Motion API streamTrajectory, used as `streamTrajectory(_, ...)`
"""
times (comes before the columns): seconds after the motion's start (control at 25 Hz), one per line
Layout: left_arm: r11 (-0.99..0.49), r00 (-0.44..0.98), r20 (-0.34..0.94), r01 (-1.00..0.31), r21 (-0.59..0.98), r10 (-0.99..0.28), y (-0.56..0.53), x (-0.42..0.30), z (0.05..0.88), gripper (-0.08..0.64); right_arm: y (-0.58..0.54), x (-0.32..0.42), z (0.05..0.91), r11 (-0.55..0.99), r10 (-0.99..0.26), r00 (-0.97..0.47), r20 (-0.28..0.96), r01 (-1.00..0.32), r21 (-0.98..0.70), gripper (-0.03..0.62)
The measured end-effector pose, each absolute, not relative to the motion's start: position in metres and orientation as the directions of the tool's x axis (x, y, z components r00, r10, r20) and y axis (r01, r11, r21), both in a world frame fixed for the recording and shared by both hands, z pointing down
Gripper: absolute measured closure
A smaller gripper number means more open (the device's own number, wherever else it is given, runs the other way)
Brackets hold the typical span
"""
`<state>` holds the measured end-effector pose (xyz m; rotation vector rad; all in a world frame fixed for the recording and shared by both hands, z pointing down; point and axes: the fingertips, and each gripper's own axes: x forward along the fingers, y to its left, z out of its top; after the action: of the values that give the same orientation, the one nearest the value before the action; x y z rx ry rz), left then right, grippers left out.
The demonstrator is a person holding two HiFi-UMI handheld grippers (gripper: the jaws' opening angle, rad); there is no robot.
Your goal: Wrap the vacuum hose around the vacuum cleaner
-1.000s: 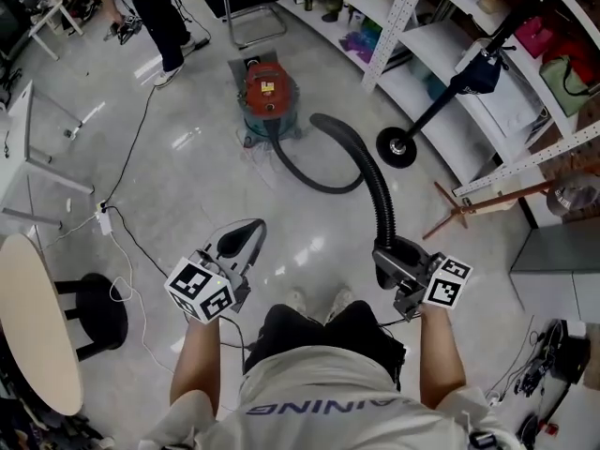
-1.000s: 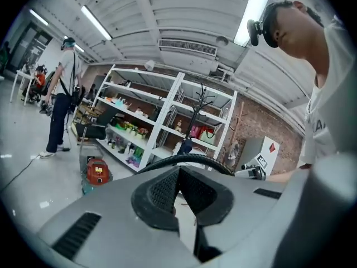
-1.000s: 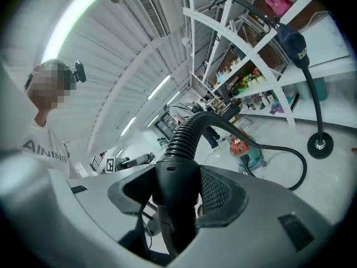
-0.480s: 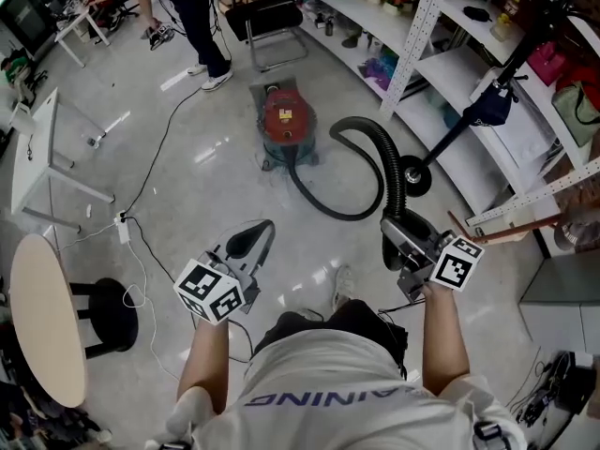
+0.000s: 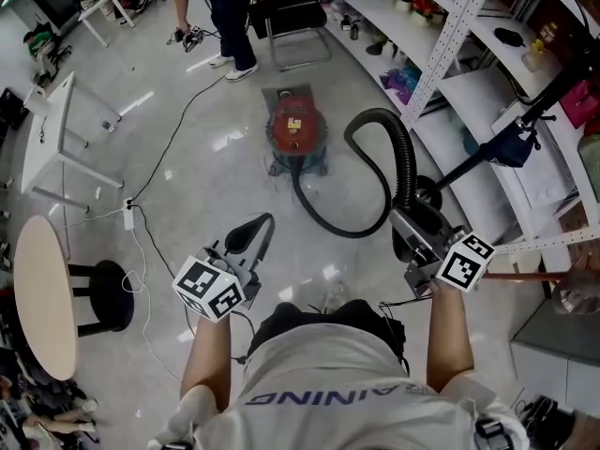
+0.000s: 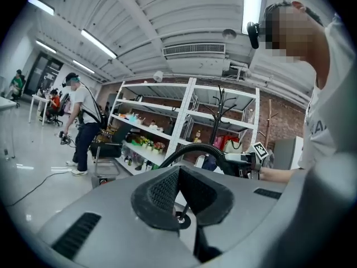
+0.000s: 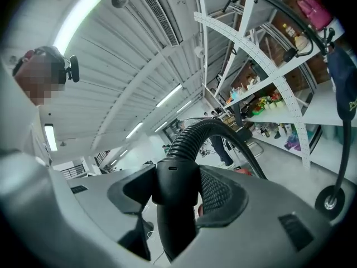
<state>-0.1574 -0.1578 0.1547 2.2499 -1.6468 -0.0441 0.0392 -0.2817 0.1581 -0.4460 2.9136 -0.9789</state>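
Vacuum hose, black, ribbed and flexible [image 5: 401,153]: it leaves the front of the round red canister vacuum cleaner [image 5: 295,127] in the upper middle of the head view. From there it sweeps along the glossy grey floor [image 5: 187,176] toward the centre, then rises in a tall arch at centre right.

Its far end is a smooth, rigid black cuff [image 7: 177,191]. The right gripper [image 5: 412,228] is clamped on that cuff, with one textured pad on each side of it. The left gripper [image 5: 246,242], at lower left of centre, has its jaws pressed together on nothing.

The corrugated length looks light and springy. It should bend easily into loops, but it will likely try to spring back open once let go. The ribs should give the pads good purchase, while the smooth cuff is stiffer and could twist in the grip.

The cuff seems a sound place to steer from. A second hold with the free left gripper on the ribbed stretch nearer the canister would probably help lay each turn against the body. The canister may shift if the hose is pulled hard.
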Motion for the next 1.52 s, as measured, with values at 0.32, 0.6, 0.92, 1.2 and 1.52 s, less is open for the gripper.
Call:
streamTrajectory(0.32, -0.193, 0.257, 0.194, -0.935, 0.297, -0.947, -0.208, -0.156, 0.157, 0.543, -0.358, 0.033, 0.164, 0.781, -0.271, -0.961, 0.06, -0.256, -0.57, 0.351)
streamTrajectory(0.6, -0.18, 0.24, 0.179, -0.937, 0.301, -0.954, -0.243, -0.198, 0.162, 0.543, -0.395, -0.011, 0.17, 0.793, -0.25, -0.965, 0.08, -0.251, -0.555, 0.351)
streamTrajectory(0.92, -0.221, 0.279, 0.136, -0.917, 0.333, -0.951, -0.305, -0.283, 0.165, 0.543, -0.439, -0.096, 0.172, 0.783, -0.244, -0.963, 0.113, -0.264, -0.563, 0.351)
streamTrajectory(1.2, -0.248, 0.302, 0.155, -0.924, 0.292, -0.941, -0.341, -0.393, 0.166, 0.543, -0.496, -0.18, 0.162, 0.739, -0.34, -0.935, 0.097, -0.33, -0.587, 0.351)
streamTrajectory(1.52, -0.218, 0.273, 0.14, -0.923, 0.316, -0.952, -0.365, -0.474, 0.17, 0.543, -0.557, -0.239, 0.161, 0.716, -0.429, -0.89, 0.155, -0.439, -0.543, 0.351)
